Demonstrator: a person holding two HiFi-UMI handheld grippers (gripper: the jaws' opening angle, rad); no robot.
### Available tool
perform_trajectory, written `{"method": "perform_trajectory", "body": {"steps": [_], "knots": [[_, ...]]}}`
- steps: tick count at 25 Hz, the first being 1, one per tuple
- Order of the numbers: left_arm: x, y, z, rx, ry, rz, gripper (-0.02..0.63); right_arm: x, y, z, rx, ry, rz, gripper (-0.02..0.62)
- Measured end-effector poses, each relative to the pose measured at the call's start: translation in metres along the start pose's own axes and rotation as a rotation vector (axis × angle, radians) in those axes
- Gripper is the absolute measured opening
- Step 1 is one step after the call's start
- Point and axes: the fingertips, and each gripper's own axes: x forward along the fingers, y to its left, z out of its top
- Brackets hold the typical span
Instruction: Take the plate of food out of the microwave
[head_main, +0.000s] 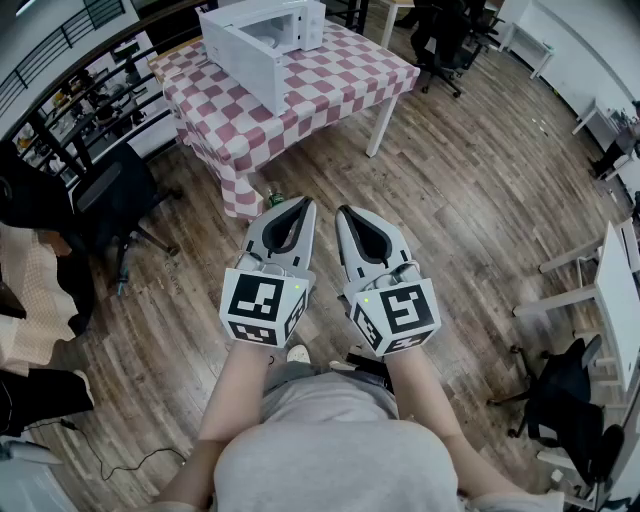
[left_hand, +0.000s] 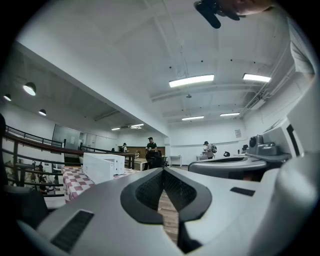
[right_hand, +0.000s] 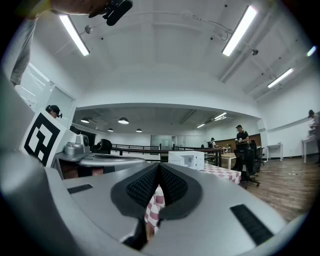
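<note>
Standing at the table's (head_main: 335, 85) far edge: microwave (head_main: 262, 40), door open, plate not discernible inside; left gripper (head_main: 302, 204), right gripper (head_main: 346, 211), side by side, well short of it, jaws closed, empty.

Bare floor (head_main: 450, 190) lies open up to the table (head_main: 330, 90). A chair (head_main: 115, 200) crowds its left side. The microwave (head_main: 270, 35) door seems open.
</note>
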Motion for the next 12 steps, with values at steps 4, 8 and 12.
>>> {"method": "perform_trajectory", "body": {"steps": [4,8,12], "knots": [[-0.004,0.000,0.000,0.017,0.009,-0.009,0.003,0.001,0.003,0.000,0.008,-0.002,-0.017,0.026],[-0.007,0.007,-0.007,0.025,0.034,-0.006,0.003,0.006,0.006,-0.002,0.017,0.003,-0.034,0.026],[-0.006,0.017,-0.008,0.023,0.028,-0.010,0.003,0.010,0.010,-0.004,0.015,-0.001,-0.047,0.026]]}}
